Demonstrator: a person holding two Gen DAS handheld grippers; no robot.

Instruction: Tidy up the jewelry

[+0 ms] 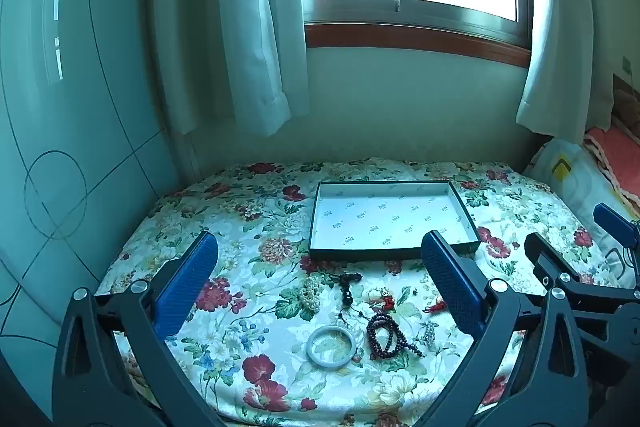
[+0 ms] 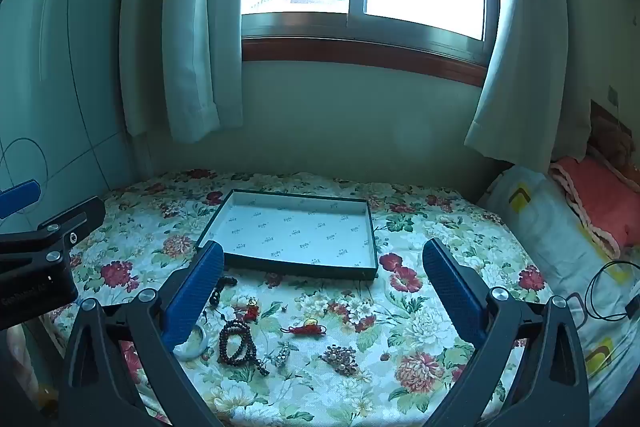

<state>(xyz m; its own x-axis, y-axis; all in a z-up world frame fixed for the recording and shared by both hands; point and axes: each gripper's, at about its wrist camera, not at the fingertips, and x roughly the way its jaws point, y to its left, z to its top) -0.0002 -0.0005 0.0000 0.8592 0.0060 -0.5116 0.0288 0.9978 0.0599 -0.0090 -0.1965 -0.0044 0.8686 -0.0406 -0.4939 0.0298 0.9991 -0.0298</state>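
Note:
A shallow dark-rimmed tray with a white lining lies on the floral cloth; it also shows in the right wrist view. In front of it lie loose pieces: a pale jade bangle, dark red prayer beads, a pearl bracelet, a black cord pendant, a red tassel charm, a small silver piece and a brown brooch. My left gripper is open and empty above the jewelry. My right gripper is open and empty, to the right of the left one.
The floral cloth covers a low surface under a curtained window. A glossy cabinet stands on the left. Pillows and a pink blanket lie on the right, with a black cable beside them.

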